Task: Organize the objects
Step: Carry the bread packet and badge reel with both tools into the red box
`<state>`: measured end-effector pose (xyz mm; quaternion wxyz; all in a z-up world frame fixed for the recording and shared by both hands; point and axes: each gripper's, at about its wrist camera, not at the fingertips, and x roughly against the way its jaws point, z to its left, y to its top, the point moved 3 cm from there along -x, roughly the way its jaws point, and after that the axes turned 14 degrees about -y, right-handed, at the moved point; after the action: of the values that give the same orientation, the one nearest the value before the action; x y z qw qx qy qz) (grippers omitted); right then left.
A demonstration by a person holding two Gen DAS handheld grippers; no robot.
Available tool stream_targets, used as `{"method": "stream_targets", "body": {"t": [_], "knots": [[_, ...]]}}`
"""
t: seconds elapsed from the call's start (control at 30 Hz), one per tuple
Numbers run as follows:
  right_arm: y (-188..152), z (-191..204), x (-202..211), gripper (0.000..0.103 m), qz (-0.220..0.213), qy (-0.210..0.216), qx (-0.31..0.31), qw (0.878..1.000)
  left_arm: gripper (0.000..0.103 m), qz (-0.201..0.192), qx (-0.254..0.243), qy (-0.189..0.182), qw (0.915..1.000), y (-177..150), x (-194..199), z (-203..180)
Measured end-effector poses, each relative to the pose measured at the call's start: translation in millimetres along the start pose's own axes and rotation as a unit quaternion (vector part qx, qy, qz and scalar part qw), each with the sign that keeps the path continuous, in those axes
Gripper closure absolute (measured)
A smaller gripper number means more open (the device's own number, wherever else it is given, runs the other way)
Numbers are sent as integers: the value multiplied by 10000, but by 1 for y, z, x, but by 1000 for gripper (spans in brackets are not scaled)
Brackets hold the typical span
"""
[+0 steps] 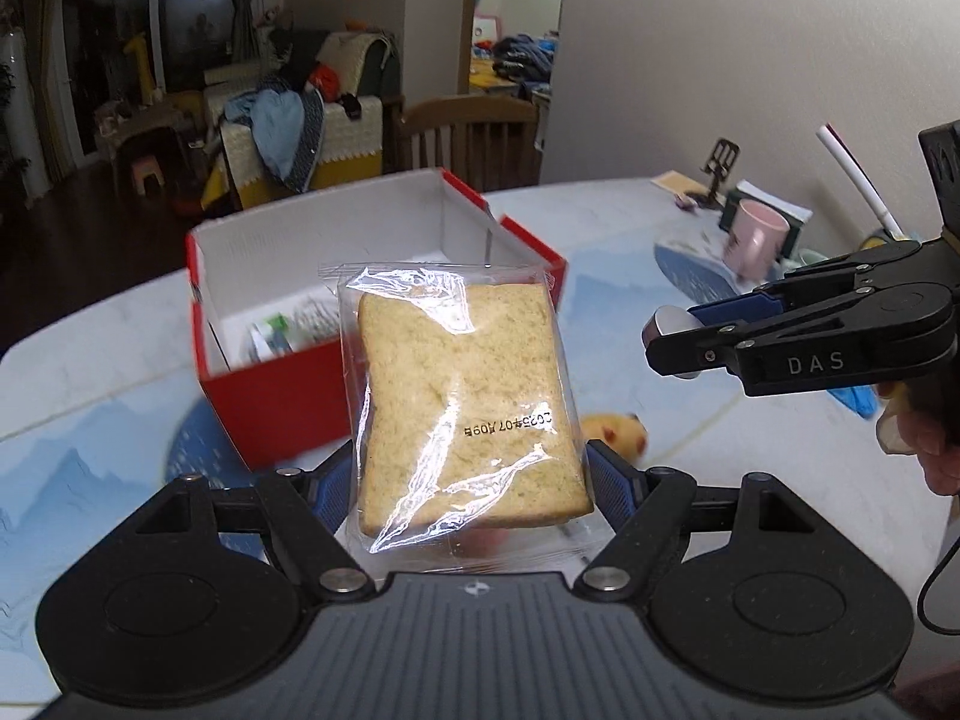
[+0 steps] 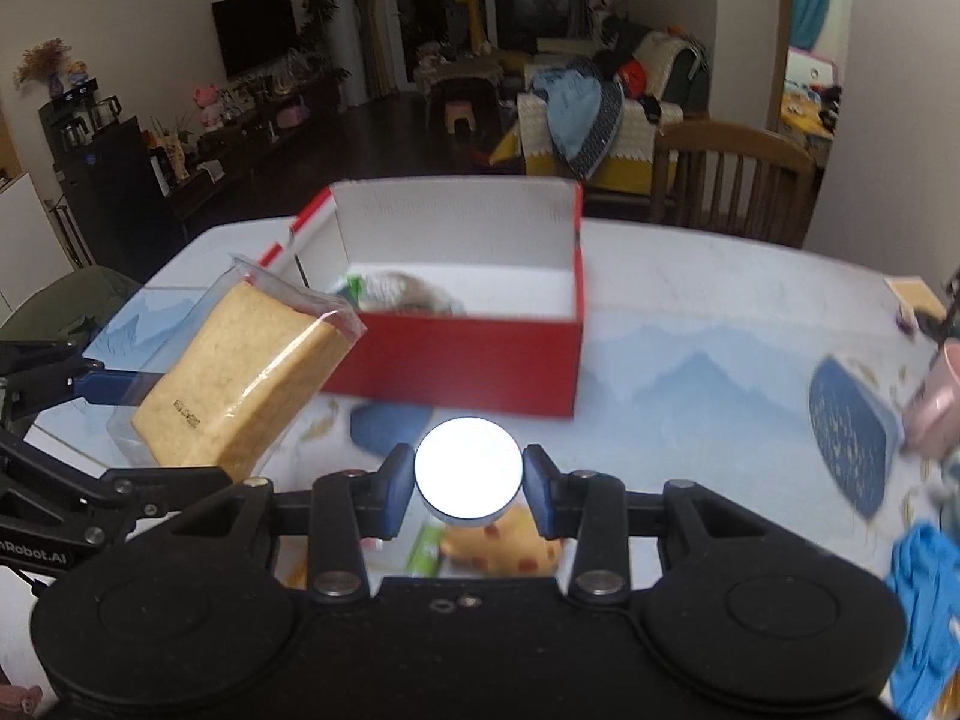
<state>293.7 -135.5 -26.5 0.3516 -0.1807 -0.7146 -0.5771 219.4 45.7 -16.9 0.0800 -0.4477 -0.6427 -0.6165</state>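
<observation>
Two tools loaded: left tool [image 1: 471, 480] clenches the soft, crinkly bagged bread [image 1: 465, 402] (squashable, grip edges lightly); right tool [image 2: 469, 480] grasps a rigid white disc [image 2: 469, 469], red box [image 2: 456, 360] at twelve o'clock.

"DAS" on right tongs [image 1: 675, 345]; "nRobot.AI" on left tongs [image 2: 90, 381].

Packets in the red box [image 2: 456, 354] blurred, perhaps snacks.

Both wrist cameras are looking forward and steeply down across the pale blue-patterned table [image 1: 90, 360], sitting close above it; both are sharing the open red cardboard box [image 2: 468, 354] and the wooden chair [image 1: 474, 132].
</observation>
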Motion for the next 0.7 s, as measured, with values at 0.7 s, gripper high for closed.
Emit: {"method": "stream_targets", "body": {"t": [0.7], "knots": [[88,15,-67,65,-20,-120,187,9998,25,-28,370,703,9968,83,-16,111]]}}
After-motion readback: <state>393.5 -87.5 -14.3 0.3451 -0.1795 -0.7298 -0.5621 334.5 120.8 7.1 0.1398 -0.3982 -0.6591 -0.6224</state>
